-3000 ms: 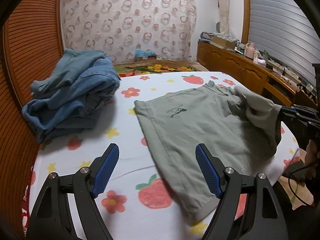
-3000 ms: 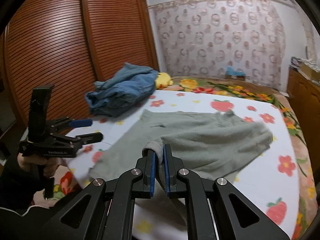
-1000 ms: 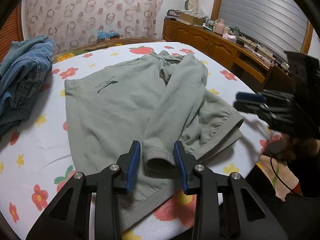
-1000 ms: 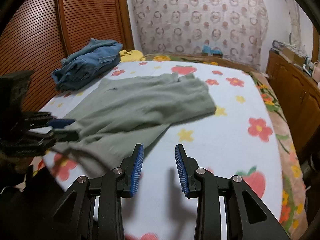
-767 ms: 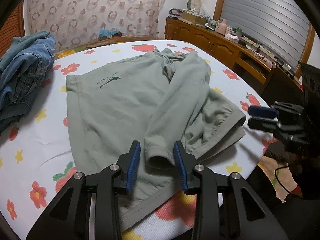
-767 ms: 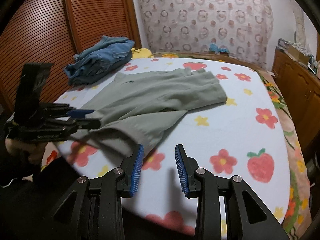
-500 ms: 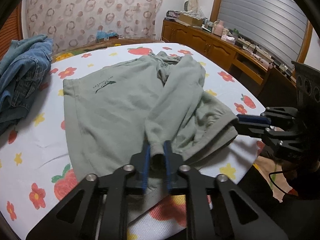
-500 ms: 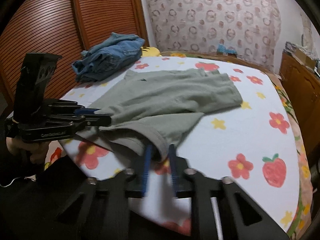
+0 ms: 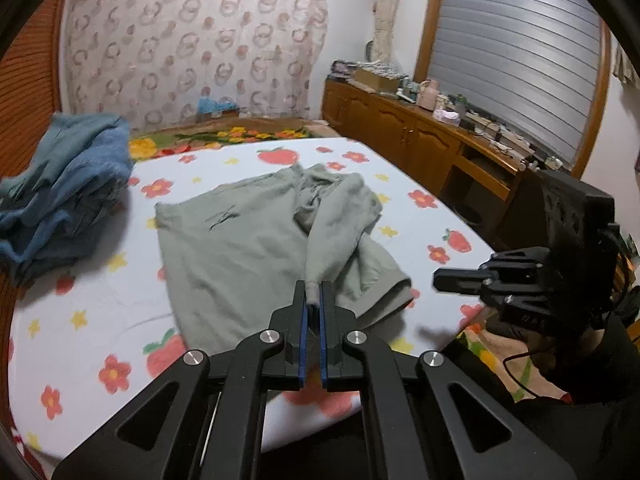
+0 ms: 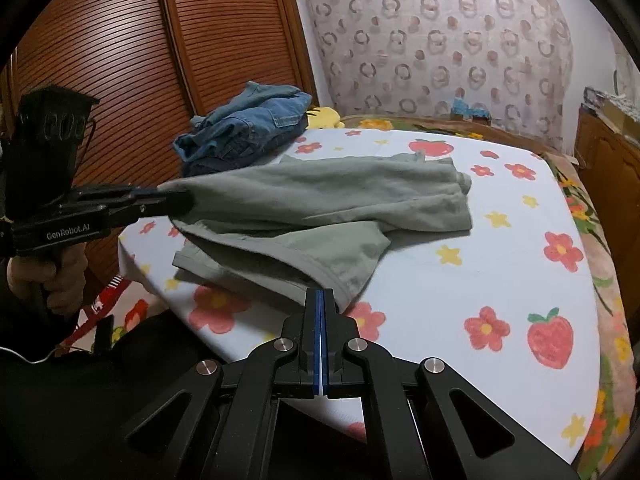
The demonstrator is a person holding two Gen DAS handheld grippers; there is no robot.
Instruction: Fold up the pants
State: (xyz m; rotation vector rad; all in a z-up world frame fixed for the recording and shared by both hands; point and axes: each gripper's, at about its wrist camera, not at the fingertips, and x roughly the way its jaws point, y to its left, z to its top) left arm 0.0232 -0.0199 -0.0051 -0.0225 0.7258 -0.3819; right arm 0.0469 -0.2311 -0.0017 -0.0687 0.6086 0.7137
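Grey-green pants (image 9: 248, 248): spread on the flowered bed (image 9: 80, 304).
Left gripper (image 9: 313, 296): just closed, pinching a lifted pant cuff.
Right gripper (image 10: 320, 300): just closed, apparently empty, tips beside the hem.
Jeans (image 10: 244, 128): piled behind.

A bed (image 9: 80, 304), its white sheet printed with red strawberries, red flowers and yellow stars, is carrying everything here. Grey-green pants (image 9: 240, 248) are lying across its middle, one leg doubled back over the rest. A heap of blue denim clothes (image 9: 60, 188) is sitting well apart at the left edge, beside a yellow plush toy (image 10: 326, 117).
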